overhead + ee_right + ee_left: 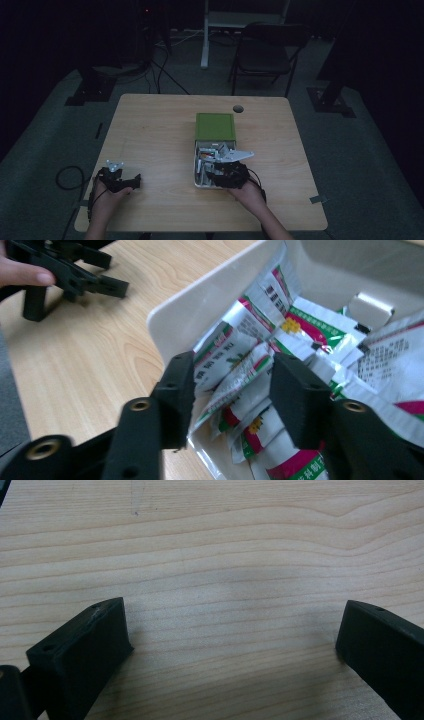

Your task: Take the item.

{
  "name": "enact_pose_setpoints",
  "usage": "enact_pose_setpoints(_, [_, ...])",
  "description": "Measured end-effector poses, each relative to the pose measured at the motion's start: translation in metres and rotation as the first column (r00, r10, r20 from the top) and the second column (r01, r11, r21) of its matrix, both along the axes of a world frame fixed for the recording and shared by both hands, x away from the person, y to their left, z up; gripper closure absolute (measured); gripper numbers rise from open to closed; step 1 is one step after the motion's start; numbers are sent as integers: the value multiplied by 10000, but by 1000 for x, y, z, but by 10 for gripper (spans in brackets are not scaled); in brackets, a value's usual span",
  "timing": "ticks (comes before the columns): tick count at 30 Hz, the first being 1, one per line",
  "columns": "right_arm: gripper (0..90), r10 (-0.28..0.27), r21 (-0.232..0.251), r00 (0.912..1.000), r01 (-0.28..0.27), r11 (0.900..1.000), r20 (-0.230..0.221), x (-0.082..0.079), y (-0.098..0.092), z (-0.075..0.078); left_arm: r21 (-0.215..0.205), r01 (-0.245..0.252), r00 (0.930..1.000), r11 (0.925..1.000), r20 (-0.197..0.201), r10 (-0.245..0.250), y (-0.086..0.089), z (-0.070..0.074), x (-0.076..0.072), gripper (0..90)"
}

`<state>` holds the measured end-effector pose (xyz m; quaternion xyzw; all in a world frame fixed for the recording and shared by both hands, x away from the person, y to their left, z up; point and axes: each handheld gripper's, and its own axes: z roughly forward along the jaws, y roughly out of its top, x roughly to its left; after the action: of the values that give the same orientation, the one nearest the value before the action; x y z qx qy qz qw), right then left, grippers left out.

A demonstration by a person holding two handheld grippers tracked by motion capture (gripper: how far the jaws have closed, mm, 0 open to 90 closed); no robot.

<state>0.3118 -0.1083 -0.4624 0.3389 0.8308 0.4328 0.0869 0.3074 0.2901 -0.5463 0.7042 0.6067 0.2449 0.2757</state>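
High view: left gripper (131, 184) parked on table (160, 145) near front-left corner, jaws wide apart, nothing between them, bare wood beneath. Keep it idle, clear of box. Right gripper (232, 385) down inside white box (200, 315), jaws half closed around sachets (235, 377); cannot tell if pads press yet. Box sits centre-right, touching green lid (215, 126) behind it. Advice: single out one sachet, pinch flat edge, close fully before lifting, lift straight up, avoid dragging neighbours or box wall.
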Motion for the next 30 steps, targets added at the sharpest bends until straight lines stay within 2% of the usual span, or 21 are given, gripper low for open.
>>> enact_pose_setpoints(3, [578, -113, -182, 9999, 112, 9998, -81, -2, 4, -6, 0, -1, 10000, 10000, 1, 1, 0, 0, 0, 8])
enact_pose_setpoints(8, [623, -174, -160, 9998, 172, 9997, -134, -4, 9, -12, 1, 1, 10000, 10000, 1, -1, 0, 0, 0, 8])
enact_pose_setpoints(16, [679, -704, -334, 9973, 697, 9970, -197, -3, 13, -16, 1, 0, 10000, 10000, 2, 0, 0, 0, 0, 8])
enact_pose_setpoints(23, [676, -627, -592, 9970, 599, 9964, -464, -1, 22, -21, 0, 0, 10000, 10000, 1, 0, 0, 0, 0, 8])
enact_pose_setpoints(30, [727, -726, -716, 9959, 686, 9951, -549, -2, 28, -25, -3, 0, 10000, 10000, -1, 0, 0, 0, 0, 8])
